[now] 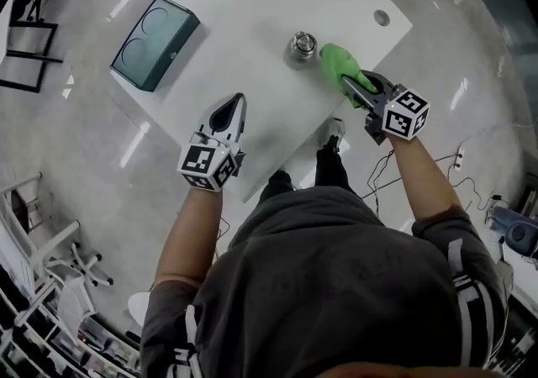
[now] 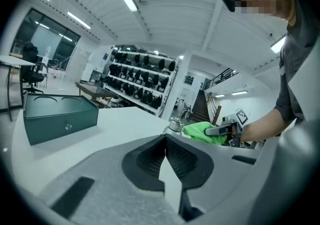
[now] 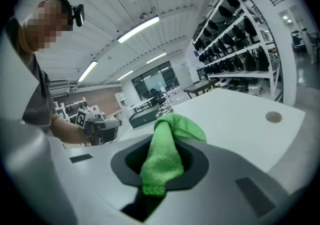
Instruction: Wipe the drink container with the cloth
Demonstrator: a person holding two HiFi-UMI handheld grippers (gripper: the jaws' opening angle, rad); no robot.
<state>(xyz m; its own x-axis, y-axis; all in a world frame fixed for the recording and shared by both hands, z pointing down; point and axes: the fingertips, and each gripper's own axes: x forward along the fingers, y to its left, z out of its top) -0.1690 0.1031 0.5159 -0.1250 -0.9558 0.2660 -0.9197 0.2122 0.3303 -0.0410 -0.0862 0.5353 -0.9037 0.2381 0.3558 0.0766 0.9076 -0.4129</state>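
One steel drink container stands upright toward the far side of the white tabletop, with the green cloth bunched right beside it, maybe touching, hard to call from above. Your right tool is clamped on that cloth, while your left tool has its jaws pressed together on nothing, well short of the container, dark green box off to its left. My guess is the wiping is only just starting, if at all, so basically the whole container is left to rub down.
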